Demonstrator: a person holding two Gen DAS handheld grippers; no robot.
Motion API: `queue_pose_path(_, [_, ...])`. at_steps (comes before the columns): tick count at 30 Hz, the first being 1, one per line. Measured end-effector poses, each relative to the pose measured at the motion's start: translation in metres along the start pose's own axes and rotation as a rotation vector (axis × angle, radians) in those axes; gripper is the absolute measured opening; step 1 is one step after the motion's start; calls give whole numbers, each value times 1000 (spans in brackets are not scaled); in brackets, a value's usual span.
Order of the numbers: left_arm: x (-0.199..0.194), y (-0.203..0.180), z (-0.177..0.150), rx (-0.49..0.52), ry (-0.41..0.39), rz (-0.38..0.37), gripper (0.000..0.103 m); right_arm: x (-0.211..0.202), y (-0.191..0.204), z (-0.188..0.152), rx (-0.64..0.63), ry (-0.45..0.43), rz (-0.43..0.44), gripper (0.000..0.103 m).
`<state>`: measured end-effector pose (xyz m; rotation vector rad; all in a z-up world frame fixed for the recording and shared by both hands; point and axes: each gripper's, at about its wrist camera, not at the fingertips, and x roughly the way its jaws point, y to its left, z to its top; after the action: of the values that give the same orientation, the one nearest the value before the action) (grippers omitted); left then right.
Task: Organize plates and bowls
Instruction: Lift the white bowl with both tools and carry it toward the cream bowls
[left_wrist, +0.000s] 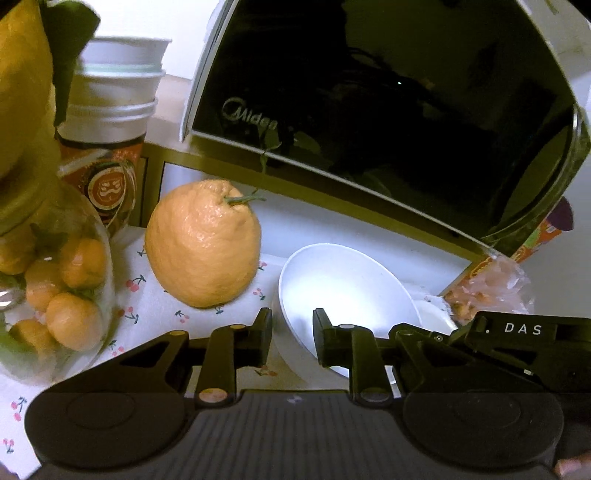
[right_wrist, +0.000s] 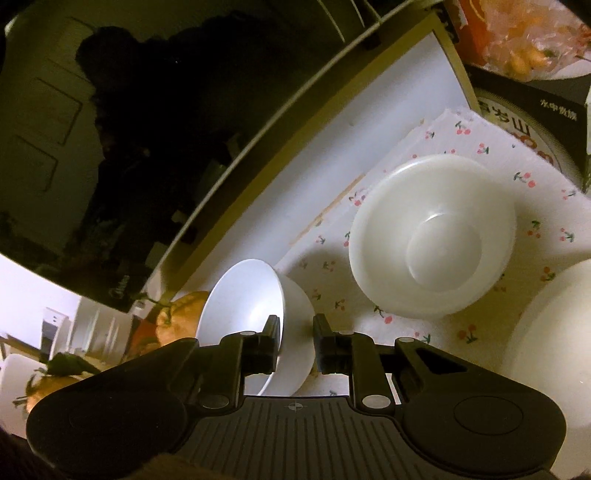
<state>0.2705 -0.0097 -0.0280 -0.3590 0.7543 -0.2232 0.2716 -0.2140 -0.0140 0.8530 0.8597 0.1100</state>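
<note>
A white bowl (left_wrist: 343, 291) is tilted on its side on the cherry-print cloth (left_wrist: 147, 317). My left gripper (left_wrist: 292, 338) has its fingers on either side of the bowl's near rim. The same bowl shows in the right wrist view (right_wrist: 251, 295), where my right gripper (right_wrist: 295, 341) is closed on its rim, one finger inside and one outside. The right gripper's black body (left_wrist: 517, 343) shows in the left wrist view just right of the bowl. A white bowl (right_wrist: 432, 236) lies upside down on the cloth to the right. Another white dish (right_wrist: 554, 354) is at the right edge.
A black Midea microwave (left_wrist: 388, 110) stands on a gold-framed shelf directly above the bowl. A large orange citrus fruit (left_wrist: 203, 247) sits left of the bowl. A glass jar of small oranges (left_wrist: 55, 295), a stack of cups (left_wrist: 118, 92) and snack packets (left_wrist: 491, 284) crowd the sides.
</note>
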Motion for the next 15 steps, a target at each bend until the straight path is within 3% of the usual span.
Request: queue_pose_path(15, [-71,-28,-15,-6,-3,-52,20,-90,16,-17,-32,-44,5,19])
